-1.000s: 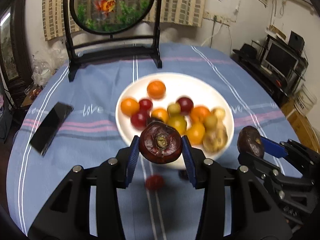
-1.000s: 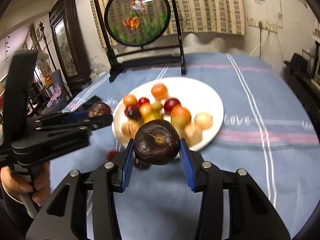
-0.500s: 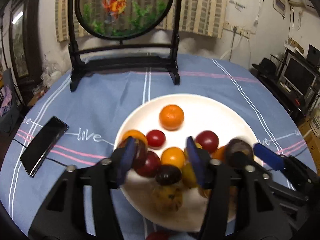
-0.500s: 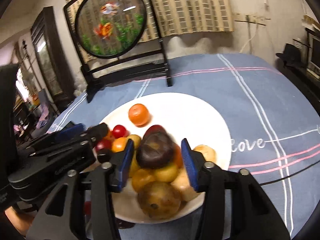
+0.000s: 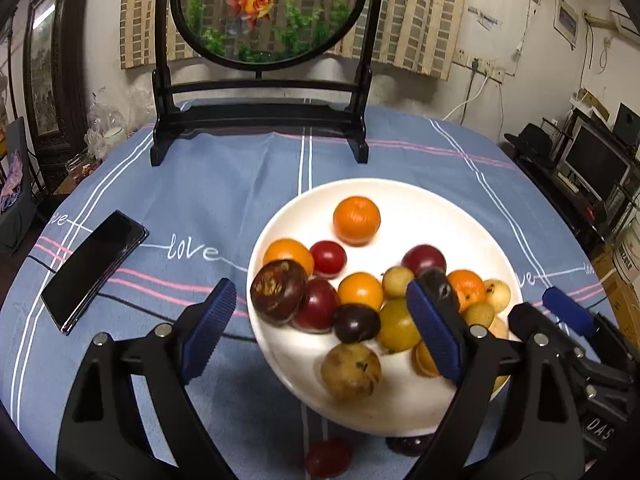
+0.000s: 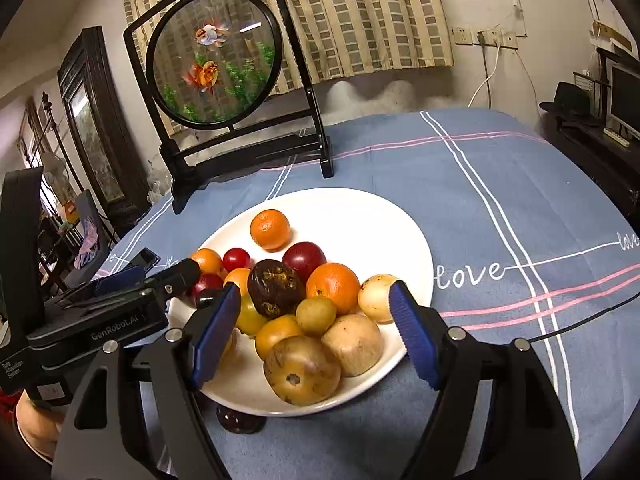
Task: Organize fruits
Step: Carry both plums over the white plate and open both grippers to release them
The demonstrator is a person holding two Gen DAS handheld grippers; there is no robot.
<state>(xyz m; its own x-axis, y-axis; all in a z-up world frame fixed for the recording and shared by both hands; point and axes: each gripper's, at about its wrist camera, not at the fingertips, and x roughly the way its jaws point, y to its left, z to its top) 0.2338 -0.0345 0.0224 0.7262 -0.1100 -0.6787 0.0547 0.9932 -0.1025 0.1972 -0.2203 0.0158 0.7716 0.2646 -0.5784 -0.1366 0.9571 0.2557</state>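
Observation:
A white plate point(image 5: 416, 208) point(image 6: 372, 216) holds several fruits: oranges, red plums, yellow and brown ones. A dark purple mangosteen point(image 5: 279, 291) lies at the plate's left edge. Another mangosteen point(image 6: 274, 288) rests on top of the pile in the right wrist view. My left gripper point(image 5: 320, 332) is open and empty over the plate's near left part. My right gripper point(image 6: 314, 332) is open and empty over the near fruits. A red fruit point(image 5: 329, 458) and a dark fruit point(image 5: 408, 444) point(image 6: 240, 420) lie on the cloth in front of the plate.
A blue striped tablecloth point(image 5: 224, 184) covers the round table. A black phone point(image 5: 94, 264) lies left of the plate. A round goldfish screen on a black stand point(image 5: 260, 112) point(image 6: 240, 128) stands at the back. The right gripper's body point(image 5: 572, 344) sits right of the plate.
Both grippers moved forward over the plate and opened. Each let go of its mangosteen, and both fruits now rest on the plate.

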